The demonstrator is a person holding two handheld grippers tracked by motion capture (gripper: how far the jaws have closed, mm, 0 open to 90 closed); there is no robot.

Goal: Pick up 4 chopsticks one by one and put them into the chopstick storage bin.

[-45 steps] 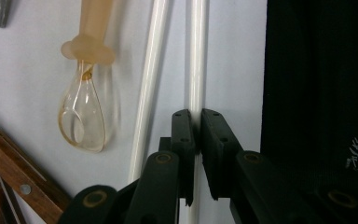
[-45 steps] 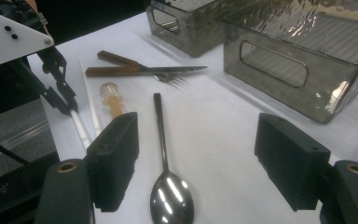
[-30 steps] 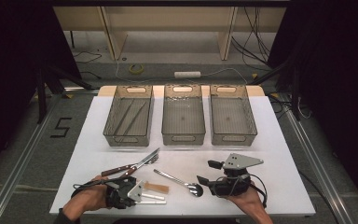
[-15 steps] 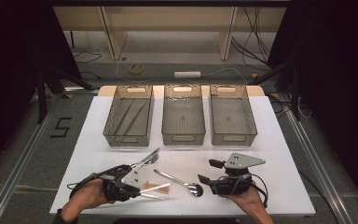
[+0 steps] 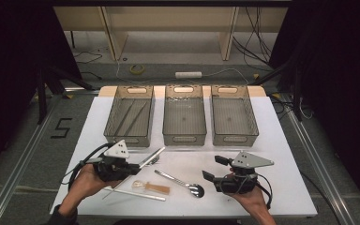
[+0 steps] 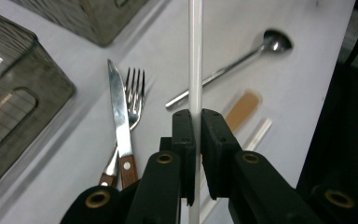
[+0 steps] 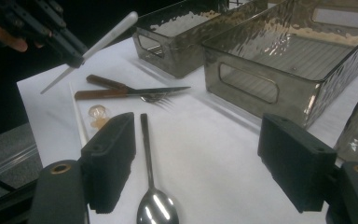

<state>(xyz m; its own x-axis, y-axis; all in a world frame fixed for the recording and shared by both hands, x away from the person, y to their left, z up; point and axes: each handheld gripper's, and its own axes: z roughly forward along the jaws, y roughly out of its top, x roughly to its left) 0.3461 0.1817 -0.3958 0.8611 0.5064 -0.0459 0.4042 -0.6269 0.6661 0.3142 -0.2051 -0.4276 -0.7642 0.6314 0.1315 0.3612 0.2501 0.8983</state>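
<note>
**White chopstick clamped in the left gripper, right gripper wide**

White tabletop (image 5: 281, 154) carries three smoky clear plastic bins in a row in the high view: the left bin (image 5: 130, 116), the middle bin (image 5: 184, 115) and the right bin (image 5: 233, 115). Near the front edge lie one steel spoon (image 5: 180, 183), one wrapped wooden utensil (image 5: 152, 187) and a second white chopstick (image 5: 133, 194). The left gripper (image 5: 136, 168) hangs above the table, jaws closed on one thin white chopstick (image 5: 152, 157). The right gripper (image 5: 212, 169) sits just right of the spoon.

Along the left gripper view, the two black jaws press on the chopstick (image 6: 196, 70), which runs straight up between them. Below on the table lie one wood-handled knife (image 6: 120, 126) and one steel fork (image 6: 133, 100), side by side and touching.

From the right gripper view, its jaws stand far apart with nothing clamped; they have just been widening. The spoon (image 7: 151, 186) lies between them on the table. Farther off, the left gripper (image 7: 70, 53) carries the chopstick (image 7: 100, 42) tilted in the air.
</note>
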